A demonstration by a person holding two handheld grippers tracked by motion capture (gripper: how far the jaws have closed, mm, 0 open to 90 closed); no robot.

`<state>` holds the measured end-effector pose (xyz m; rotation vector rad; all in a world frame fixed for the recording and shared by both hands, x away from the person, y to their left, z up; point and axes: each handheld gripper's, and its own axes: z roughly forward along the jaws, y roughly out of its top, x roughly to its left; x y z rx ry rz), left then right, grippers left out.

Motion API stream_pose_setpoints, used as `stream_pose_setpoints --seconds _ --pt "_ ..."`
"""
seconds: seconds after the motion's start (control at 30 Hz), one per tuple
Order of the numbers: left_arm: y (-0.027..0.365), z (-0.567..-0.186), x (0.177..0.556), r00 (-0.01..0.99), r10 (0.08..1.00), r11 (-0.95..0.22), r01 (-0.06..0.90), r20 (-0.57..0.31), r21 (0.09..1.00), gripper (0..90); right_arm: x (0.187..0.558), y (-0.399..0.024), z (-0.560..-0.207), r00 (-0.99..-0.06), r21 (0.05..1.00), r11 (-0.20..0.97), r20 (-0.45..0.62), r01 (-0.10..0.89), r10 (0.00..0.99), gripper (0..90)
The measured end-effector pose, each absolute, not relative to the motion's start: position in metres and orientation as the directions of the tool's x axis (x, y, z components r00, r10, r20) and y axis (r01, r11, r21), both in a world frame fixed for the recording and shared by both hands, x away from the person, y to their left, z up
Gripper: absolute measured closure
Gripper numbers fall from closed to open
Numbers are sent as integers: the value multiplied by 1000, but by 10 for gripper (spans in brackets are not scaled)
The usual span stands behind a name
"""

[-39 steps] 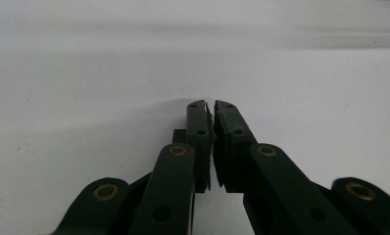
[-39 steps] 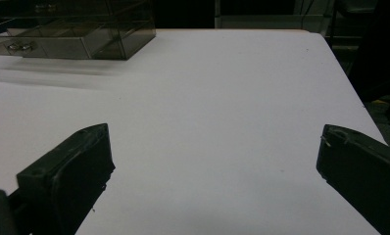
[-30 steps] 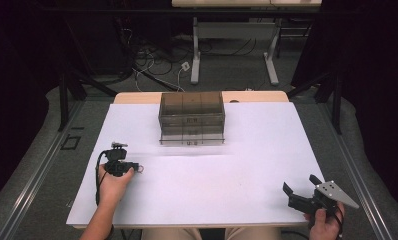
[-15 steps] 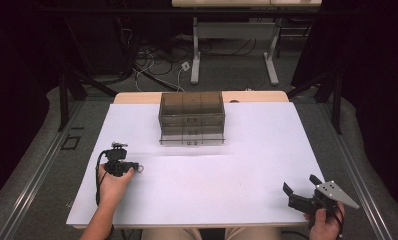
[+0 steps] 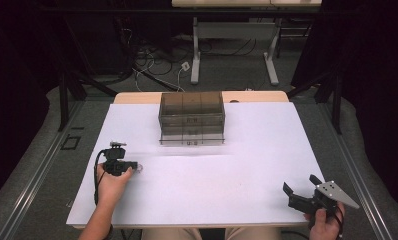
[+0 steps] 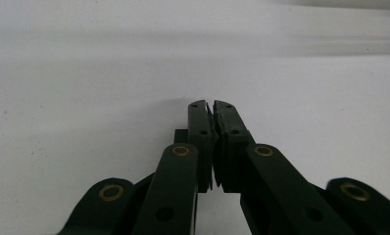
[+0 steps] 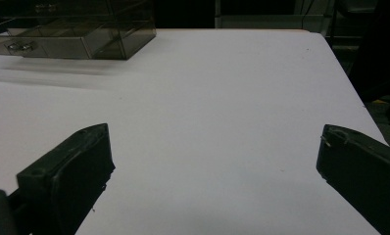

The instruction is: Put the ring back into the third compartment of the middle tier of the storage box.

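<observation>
White sheet covers the table (image 5: 227, 190); dark room behind, cables and desk legs on the floor beyond the far edge.

Smoky clear drawer box (image 5: 191, 118) stands at the far middle of the sheet, long axis running across the table, drawer fronts facing me. From the right gripper view the same box (image 7: 80, 34) sits at upper left, with small knobs on the drawer fronts.

Left gripper (image 5: 137, 166) lies low at the near left, hand wrapped over it, tips aimed to the right across the table. From its own view my jaws are pressed together, the pads meeting with nothing between them; just bare sheet ahead.

Right gripper (image 5: 301, 188) sits at the near right corner, jaws spread wide and empty, pointing up and left towards the box.

Key relation: the box lies forward of both claws, well apart from each. From my left gripper it is ahead and to the right; from my right one it is ahead and well to the left. Left is the nearer, I judge, but its tips point sideways rather than at the drawer fronts. Right is farther yet already open and roughly facing the knobs.

Judgement: work not begun on the box; whichever claw goes must travel forward to the front face.
</observation>
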<state>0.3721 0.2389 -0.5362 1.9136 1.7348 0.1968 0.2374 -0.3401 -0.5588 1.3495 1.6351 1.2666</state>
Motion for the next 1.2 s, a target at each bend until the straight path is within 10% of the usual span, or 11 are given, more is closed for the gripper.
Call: stream_pose_setpoints --seconds 1.2 --pt "235 -507 373 179 959 -26 827 -220 562 870 238 -340 -559 -252 947 0 86 322 964 0"
